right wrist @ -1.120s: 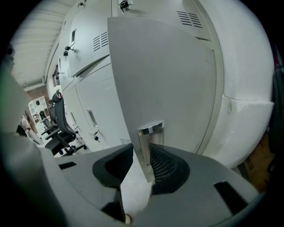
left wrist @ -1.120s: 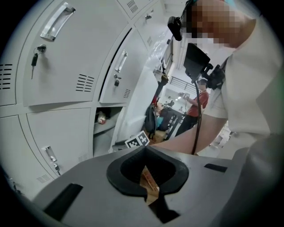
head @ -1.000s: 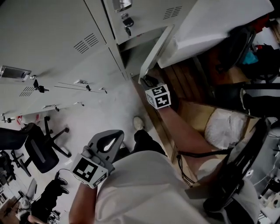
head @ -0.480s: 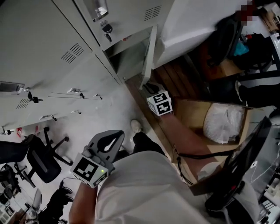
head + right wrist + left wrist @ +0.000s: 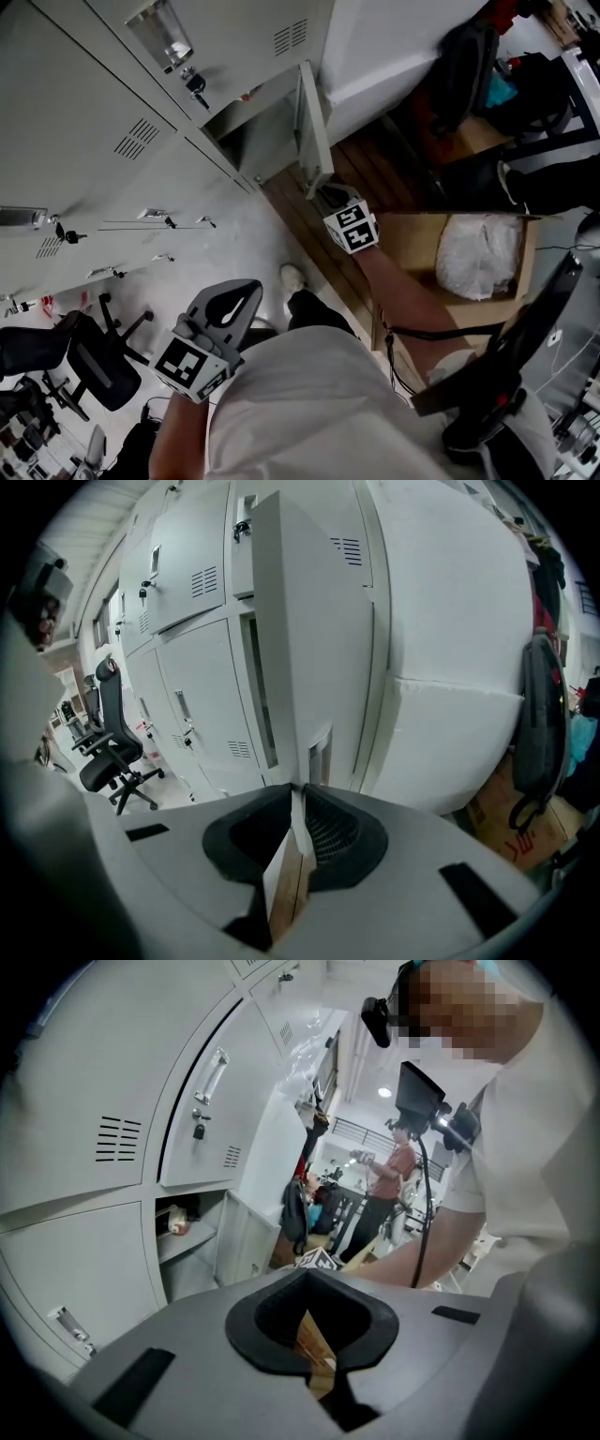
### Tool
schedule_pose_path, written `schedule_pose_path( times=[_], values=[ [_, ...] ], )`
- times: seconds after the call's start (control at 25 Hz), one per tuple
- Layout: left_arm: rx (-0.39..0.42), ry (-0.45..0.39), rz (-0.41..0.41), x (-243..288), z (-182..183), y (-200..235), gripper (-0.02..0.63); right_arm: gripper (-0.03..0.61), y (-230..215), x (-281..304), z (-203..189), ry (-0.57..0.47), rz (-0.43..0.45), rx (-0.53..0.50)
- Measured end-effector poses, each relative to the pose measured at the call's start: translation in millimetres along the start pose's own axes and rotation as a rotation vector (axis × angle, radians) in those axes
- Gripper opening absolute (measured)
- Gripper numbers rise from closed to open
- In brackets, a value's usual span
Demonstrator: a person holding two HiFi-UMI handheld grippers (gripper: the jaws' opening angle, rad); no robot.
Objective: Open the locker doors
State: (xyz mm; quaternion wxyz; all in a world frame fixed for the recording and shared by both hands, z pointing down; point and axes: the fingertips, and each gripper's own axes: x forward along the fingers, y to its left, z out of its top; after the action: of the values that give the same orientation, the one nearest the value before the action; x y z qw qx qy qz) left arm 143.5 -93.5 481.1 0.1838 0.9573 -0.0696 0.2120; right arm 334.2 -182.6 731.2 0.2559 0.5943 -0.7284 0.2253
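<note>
A wall of grey lockers fills the upper left of the head view. One lower locker door [image 5: 314, 122] stands swung out, and its compartment [image 5: 253, 141] is exposed. My right gripper [image 5: 325, 194] is at that door's free edge. In the right gripper view the thin door edge [image 5: 309, 621] runs down between the closing jaws of the right gripper [image 5: 300, 797], which pinch it. My left gripper [image 5: 249, 289] hangs low by the person's body, away from the lockers. Seen in its own view, the left gripper [image 5: 311, 1288] is shut with nothing in it.
The other locker doors are closed, with keys in a lock [image 5: 194, 84]. A cardboard box [image 5: 450, 262] with a white bag stands on the wooden floor at right. An office chair [image 5: 84, 356] is at lower left. A dark backpack [image 5: 544, 724] hangs beside the lockers.
The open door has swung further out, with my right gripper staying at its edge. My left gripper has kept its place by the body.
</note>
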Motion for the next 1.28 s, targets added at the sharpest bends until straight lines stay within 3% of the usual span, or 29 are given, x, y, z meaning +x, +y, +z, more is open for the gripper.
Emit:
schedule_pose_path(
  times=[0.64,1.28],
  values=[
    [0.034,0.020,-0.053,23,12,-3,0.009,0.044,-76,-29,-23,0.016,-0.105,0.062],
    [0.033,0.027,-0.047,31,15,-5,0.009,0.044,-131,-38,-27,0.040,-0.091,0.016]
  ],
)
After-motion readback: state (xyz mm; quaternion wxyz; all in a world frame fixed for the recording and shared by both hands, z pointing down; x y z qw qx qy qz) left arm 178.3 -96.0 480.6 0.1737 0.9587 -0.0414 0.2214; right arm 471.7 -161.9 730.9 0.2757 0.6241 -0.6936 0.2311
